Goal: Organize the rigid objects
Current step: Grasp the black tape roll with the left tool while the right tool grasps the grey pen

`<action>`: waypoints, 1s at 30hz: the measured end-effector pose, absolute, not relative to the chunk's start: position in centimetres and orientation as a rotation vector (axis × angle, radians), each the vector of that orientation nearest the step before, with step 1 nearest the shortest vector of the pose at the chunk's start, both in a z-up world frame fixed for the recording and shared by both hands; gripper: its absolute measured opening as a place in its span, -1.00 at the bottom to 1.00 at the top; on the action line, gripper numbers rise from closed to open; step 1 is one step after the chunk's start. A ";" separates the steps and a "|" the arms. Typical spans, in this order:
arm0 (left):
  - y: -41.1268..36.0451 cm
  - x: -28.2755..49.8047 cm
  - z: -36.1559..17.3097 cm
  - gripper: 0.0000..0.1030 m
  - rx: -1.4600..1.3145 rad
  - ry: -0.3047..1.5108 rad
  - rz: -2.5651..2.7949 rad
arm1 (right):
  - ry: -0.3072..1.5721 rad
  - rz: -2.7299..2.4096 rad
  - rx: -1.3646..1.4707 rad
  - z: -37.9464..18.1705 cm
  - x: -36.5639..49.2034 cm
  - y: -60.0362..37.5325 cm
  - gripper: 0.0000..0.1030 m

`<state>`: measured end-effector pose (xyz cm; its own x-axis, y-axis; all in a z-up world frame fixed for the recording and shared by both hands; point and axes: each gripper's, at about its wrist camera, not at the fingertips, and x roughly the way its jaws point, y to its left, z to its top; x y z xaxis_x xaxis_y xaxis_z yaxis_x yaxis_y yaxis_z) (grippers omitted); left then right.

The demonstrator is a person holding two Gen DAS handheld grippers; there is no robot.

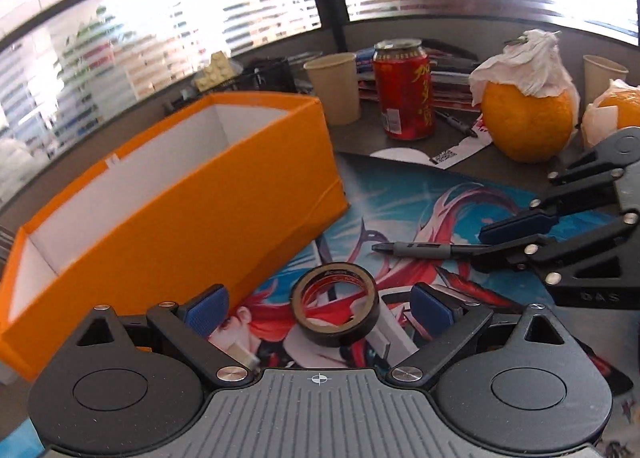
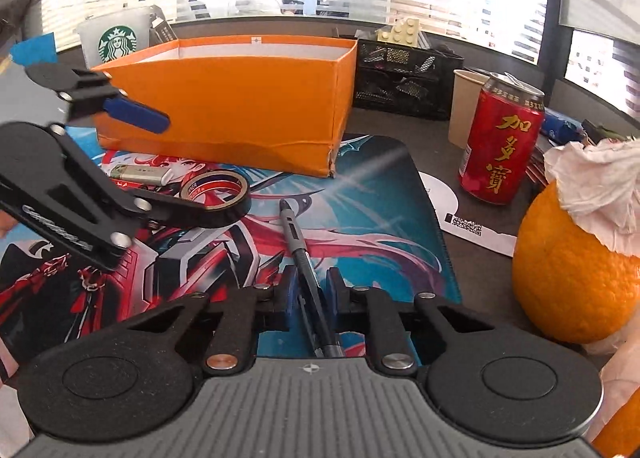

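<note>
A black tape roll [image 1: 340, 332] lies flat on the picture mat between the wide-apart blue pads of my left gripper [image 1: 320, 310], which is open and does not press on it. The right wrist view shows the same roll [image 2: 237, 200] beside the lower finger of the left gripper [image 2: 188, 170]. My right gripper [image 2: 312, 290] is shut on a grey and black pen [image 2: 294, 234], whose tip points away across the mat. From the left wrist view, the pen [image 1: 420, 249] sticks out of the right gripper [image 1: 500, 244]. An orange box [image 1: 200, 218], open-topped with white inside, stands behind.
A silver lighter [image 2: 140, 175] lies on the mat [image 2: 380, 194] near the orange box [image 2: 224, 106]. A red can [image 2: 500, 146], paper cups [image 1: 334, 88], tissue-topped oranges [image 1: 528, 118], a mesh organizer [image 2: 404, 82] and a Starbucks cup [image 2: 116, 42] crowd the desk beyond.
</note>
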<state>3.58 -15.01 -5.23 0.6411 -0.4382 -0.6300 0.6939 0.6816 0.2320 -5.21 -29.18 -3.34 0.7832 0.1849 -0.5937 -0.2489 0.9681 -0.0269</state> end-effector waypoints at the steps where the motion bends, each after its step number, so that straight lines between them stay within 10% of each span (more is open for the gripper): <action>1: -15.2 3.8 -5.6 0.90 0.481 0.580 -0.670 | 0.626 0.237 -0.105 -3.4 -5.3 -29.3 -0.72; 8: -15.3 5.6 -7.0 0.86 0.376 0.642 -0.657 | 0.597 0.235 -0.140 -3.7 -5.7 -29.1 -0.72; 14: -15.4 6.2 -6.9 0.08 0.298 0.669 -0.707 | 0.582 0.258 -0.156 -3.8 -5.9 -29.3 -0.72; 30: -14.0 3.9 -6.2 0.03 0.210 0.640 -0.603 | 0.589 0.261 -0.140 -3.5 -6.4 -28.9 -0.74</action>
<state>3.88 -13.96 -6.17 0.6391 -0.4612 -0.6155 0.5866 0.8098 0.0022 -6.35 -28.92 -3.54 0.7998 0.2028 -0.5650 -0.2821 0.9578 -0.0556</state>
